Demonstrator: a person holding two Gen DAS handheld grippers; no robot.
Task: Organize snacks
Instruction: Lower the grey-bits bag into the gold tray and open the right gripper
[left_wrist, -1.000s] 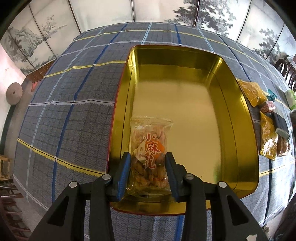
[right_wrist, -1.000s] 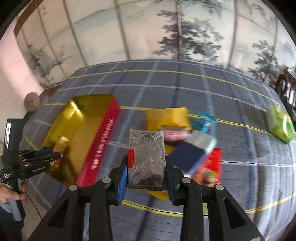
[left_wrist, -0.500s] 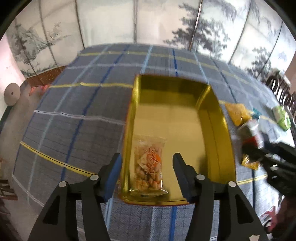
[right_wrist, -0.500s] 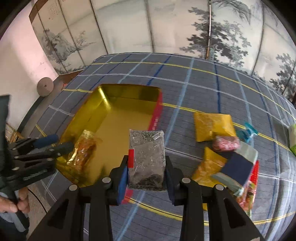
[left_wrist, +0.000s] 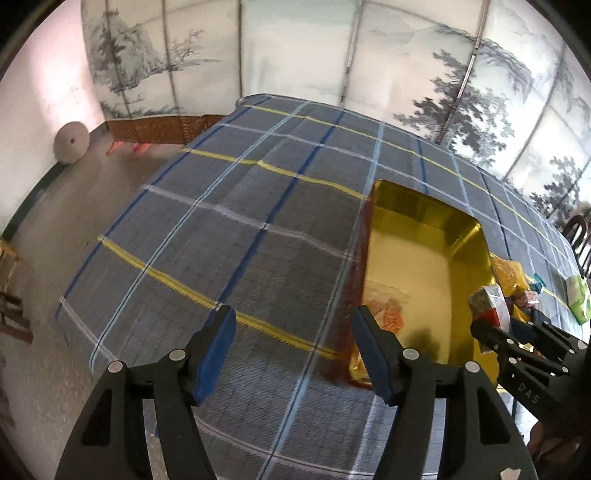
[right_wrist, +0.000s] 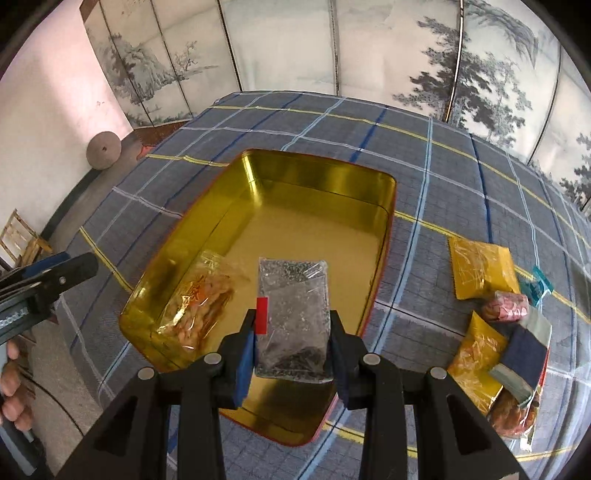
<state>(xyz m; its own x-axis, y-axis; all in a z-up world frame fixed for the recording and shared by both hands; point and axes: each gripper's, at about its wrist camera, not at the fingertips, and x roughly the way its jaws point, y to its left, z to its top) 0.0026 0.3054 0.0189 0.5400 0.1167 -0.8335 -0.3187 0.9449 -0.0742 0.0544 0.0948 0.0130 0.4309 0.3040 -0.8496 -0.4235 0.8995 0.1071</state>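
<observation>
A gold tin tray (right_wrist: 317, 184) with a red outer rim lies on the plaid tablecloth. A clear bag of fried twists (right_wrist: 199, 299) lies in its near left corner, also visible as the twist bag (left_wrist: 388, 314). My right gripper (right_wrist: 291, 350) is shut on a clear bag of dark seeds (right_wrist: 295, 306), held over the tray's near end. My left gripper (left_wrist: 295, 347) hangs over bare cloth left of the tray (left_wrist: 424, 236); its jaws are opening with nothing between them. The right gripper (left_wrist: 517, 339) with its seed bag (left_wrist: 487, 306) shows at that view's right edge.
Right of the tray lie loose snacks: two yellow packets (right_wrist: 480, 269), a pink roll (right_wrist: 506, 310), a teal wrapper (right_wrist: 535, 286), a navy and silver pack (right_wrist: 524, 354). A green packet (left_wrist: 576, 299) lies farther right. A painted folding screen stands behind the table. Fingers of a hand (right_wrist: 14, 391) show at lower left.
My left gripper let go of the twist bag in the tray, opened, and drew back up and to the left. My right gripper carried the seed bag leftward over the tray.
</observation>
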